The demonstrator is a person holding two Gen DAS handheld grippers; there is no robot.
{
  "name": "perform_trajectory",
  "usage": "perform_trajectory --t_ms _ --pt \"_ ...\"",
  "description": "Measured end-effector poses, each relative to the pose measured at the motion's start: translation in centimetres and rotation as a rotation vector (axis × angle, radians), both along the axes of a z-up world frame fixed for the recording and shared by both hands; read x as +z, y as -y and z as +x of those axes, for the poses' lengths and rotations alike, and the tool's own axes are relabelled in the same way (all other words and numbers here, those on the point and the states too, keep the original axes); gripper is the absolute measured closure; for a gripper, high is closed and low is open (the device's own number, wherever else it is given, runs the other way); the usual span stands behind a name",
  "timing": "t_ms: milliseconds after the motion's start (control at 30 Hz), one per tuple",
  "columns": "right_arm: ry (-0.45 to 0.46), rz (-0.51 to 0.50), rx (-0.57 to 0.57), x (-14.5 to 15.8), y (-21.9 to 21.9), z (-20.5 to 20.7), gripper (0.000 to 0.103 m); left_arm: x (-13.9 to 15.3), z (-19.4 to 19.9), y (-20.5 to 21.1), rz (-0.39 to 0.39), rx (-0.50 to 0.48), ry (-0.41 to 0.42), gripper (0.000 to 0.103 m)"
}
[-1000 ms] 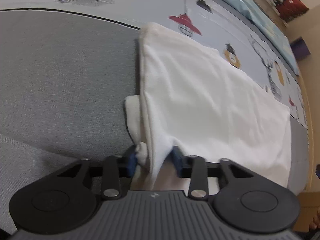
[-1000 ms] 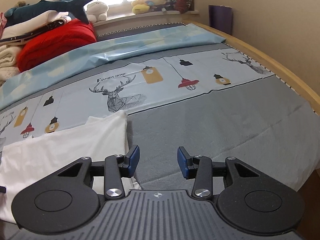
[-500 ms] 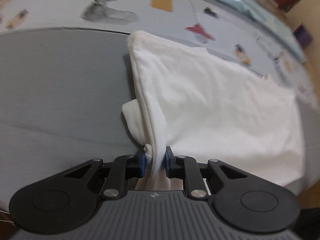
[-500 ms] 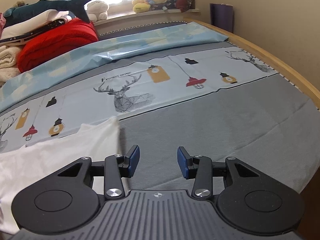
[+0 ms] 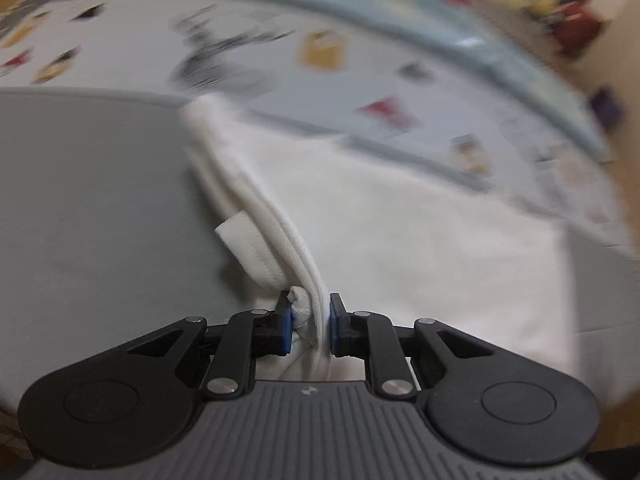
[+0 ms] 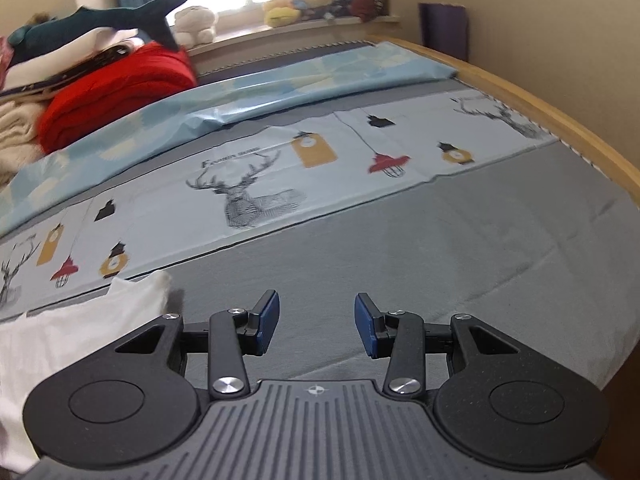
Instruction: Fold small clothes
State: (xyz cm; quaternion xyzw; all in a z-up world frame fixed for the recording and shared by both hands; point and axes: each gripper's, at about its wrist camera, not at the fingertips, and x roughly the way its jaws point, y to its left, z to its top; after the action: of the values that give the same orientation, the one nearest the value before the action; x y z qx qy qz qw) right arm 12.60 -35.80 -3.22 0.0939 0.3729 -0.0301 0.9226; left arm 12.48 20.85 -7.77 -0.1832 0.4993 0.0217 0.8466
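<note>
The left tool (image 5: 310,322) pinches a bunched fold of a white garment (image 5: 400,248) between its two blue pads (image 5: 285,326), and the cloth fills the narrow gap between them. From the pinch, a thick ridge of layered white fabric runs up and away toward the far left corner of the garment. A short hemmed flap, possibly a sleeve, sticks out to the left of that ridge. The rest of the garment spreads flat to the right on the bed (image 5: 88,200), lying partly on a plain grey area and partly on a pale printed band. This view is blurred, so the far prints are only smudges.

The right tool (image 6: 317,320) is spread apart with nothing between its blue pads, and it hovers above bare grey bedding. To its left, a corner of the same white garment (image 6: 80,320) lies on the bed, apart from the tool. Beyond is a pale blue printed sheet (image 6: 256,196) with a deer and hanging lanterns. Farther back, at the left, a red folded blanket (image 6: 120,100) sits under a plush shark (image 6: 100,20). Soft toys (image 6: 296,0) line the windowsill. A wooden bed frame (image 6: 560,116) curves along the right edge.
</note>
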Motion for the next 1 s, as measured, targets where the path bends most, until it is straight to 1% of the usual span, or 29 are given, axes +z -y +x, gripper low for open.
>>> perform_trajectory --t_ms 33,167,267,333,367,400,467,500,533,567,600,667,700,733,833,933,1000 --pt "-0.004 0.007 -0.005 -0.1 0.3 0.1 0.060 0.7 0.2 0.8 -0.039 -0.033 0.039 0.085" --pt "-0.014 0.033 -0.019 -0.4 1.2 0.3 0.060 3.3 1.4 5.0 -0.226 -0.144 0.126 0.085" --pt "-0.027 0.047 -0.026 -0.7 1.3 0.5 0.060 4.7 2.7 9.5 -0.332 -0.204 0.148 0.085" --pt "-0.032 0.040 -0.022 -0.8 1.1 0.5 0.060 5.1 3.6 12.9 -0.391 -0.244 0.150 0.085" --pt "-0.033 0.036 -0.018 -0.8 1.0 0.5 0.060 5.1 4.1 14.7 -0.408 -0.266 0.144 0.085" --pt "-0.034 0.034 -0.017 -0.8 0.9 0.4 0.060 5.0 4.3 16.7 -0.410 -0.289 0.138 0.085" --pt "-0.039 0.037 -0.021 -0.8 0.7 0.2 0.060 4.7 4.8 20.7 -0.364 -0.327 0.115 0.081" --pt "-0.042 0.041 -0.024 -0.8 0.7 0.2 0.060 4.6 4.9 22.3 -0.338 -0.343 0.100 0.074" --pt "-0.044 0.045 -0.026 -0.8 0.6 0.2 0.060 4.6 5.0 23.5 -0.338 -0.374 0.095 0.073" --pt "-0.046 0.049 -0.027 -0.8 0.5 0.2 0.060 4.7 4.9 24.0 -0.357 -0.398 0.104 0.073" --pt "-0.049 0.055 -0.027 -0.8 0.4 0.2 0.060 4.8 4.8 24.0 -0.363 -0.395 0.116 0.073" --pt "-0.057 0.073 -0.017 -0.9 0.1 0.2 0.060 5.2 4.5 22.4 -0.369 -0.354 0.131 0.073" --pt "-0.059 0.079 -0.006 -0.9 -0.1 0.2 0.060 5.2 4.5 21.4 -0.368 -0.333 0.127 0.073" --pt "-0.059 0.085 0.007 -0.9 -0.4 0.2 0.060 5.2 4.4 20.1 -0.352 -0.307 0.115 0.073" --pt "-0.063 0.124 0.074 -1.0 -1.7 0.4 0.060 4.6 4.4 17.7 -0.264 -0.268 0.045 0.073" --pt "-0.125 0.224 0.177 -1.6 -3.5 0.9 0.059 3.6 3.5 15.8 -0.165 -0.296 -0.036 0.073" --pt "-0.170 0.263 0.260 -2.1 -5.3 1.2 0.059 3.0 2.8 15.1 -0.120 -0.326 -0.066 0.073"
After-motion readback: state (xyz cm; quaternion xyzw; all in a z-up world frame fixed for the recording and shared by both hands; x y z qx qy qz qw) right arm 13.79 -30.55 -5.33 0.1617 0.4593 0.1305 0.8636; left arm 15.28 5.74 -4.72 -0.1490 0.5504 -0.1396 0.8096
